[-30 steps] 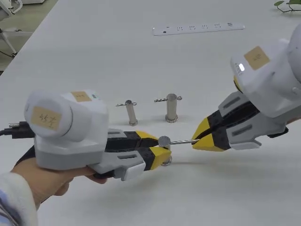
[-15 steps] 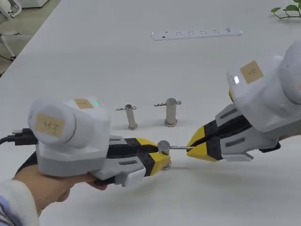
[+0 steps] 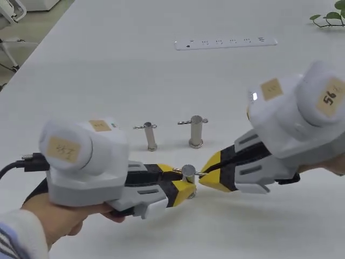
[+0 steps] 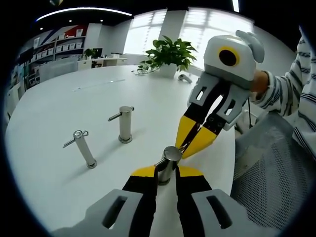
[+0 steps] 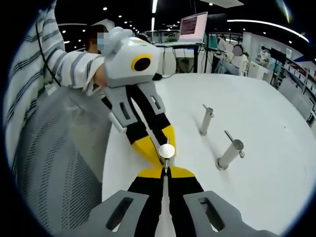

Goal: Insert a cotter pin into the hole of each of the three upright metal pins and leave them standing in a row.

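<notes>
The left hand-held gripper point(image 3: 185, 182) and the right hand-held gripper point(image 3: 203, 178) share one build: bulky white-grey housings, slotted grey shoulders, and black jaws with yellow tips. Tan paper stickers point(image 3: 63, 149) with handwritten marks sit on the housings. A black cable point(image 3: 24, 160) plugs into the left one's rear. The person's sleeve point(image 3: 16, 237) is white with blue-grey stripes.

Three pins point(image 3: 196, 132): smooth grey metal, satin sheen; cotter pins point(image 3: 144, 127): thin bright wire; table point(image 3: 135, 65): matt white, smooth; left gripper point(image 3: 185, 181), right gripper point(image 3: 204, 176): matt white plastic shells, yellow-and-black fingers point(image 3: 213, 161), tan paper labels point(image 3: 63, 148); sleeve point(image 4: 285, 94): striped cloth.
</notes>
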Demonstrator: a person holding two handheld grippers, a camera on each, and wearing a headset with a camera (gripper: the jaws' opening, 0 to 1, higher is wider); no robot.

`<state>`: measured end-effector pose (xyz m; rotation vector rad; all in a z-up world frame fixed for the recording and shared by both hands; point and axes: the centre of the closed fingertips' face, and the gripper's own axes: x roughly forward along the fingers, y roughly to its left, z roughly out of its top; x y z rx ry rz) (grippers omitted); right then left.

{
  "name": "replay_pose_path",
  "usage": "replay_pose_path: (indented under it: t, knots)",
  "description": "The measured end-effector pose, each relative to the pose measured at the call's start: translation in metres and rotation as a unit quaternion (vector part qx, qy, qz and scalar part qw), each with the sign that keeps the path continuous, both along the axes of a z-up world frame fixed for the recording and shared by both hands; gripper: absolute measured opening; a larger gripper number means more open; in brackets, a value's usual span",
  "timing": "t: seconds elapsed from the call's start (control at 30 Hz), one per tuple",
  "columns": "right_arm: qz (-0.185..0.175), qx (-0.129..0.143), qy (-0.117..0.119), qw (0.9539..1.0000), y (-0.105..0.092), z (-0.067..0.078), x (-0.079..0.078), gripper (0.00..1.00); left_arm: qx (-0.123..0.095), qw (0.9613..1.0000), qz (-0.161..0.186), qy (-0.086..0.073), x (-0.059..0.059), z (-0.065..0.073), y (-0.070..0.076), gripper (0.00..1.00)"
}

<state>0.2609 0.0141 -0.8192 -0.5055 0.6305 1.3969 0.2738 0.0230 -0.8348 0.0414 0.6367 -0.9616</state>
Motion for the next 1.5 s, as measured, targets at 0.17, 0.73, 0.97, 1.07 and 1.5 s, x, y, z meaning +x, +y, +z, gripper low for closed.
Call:
replay_pose_path:
  t: [0.17, 0.73, 0.97, 1.07, 1.5]
  knots:
    - [-0.001, 0.006, 0.002, 1.0000, 0.001, 0.000, 0.001, 0.06, 0.007, 1.0000, -0.003, 0.001, 0.000, -0.002, -0.001, 0.13]
    - [-0.021, 0.009, 0.009, 0.9997, -0.011, 0.004, 0.004, 0.03, 0.036, 0.9993, -0.007, 0.010, -0.003, -0.015, 0.004, 0.11]
    - [-0.022, 0.018, 0.012, 0.9995, -0.005, 0.005, 0.003, 0.03, 0.040, 0.9991, -0.007, 0.013, -0.007, -0.019, 0.007, 0.00]
    - [-0.021, 0.017, 0.011, 0.9996, -0.003, 0.005, 0.003, 0.03, 0.040, 0.9991, -0.008, 0.014, -0.007, -0.019, 0.006, 0.00]
    - [-0.021, 0.009, 0.017, 0.9996, -0.005, 0.002, 0.002, 0.13, 0.039, 0.9991, -0.012, 0.009, -0.008, -0.018, 0.005, 0.05]
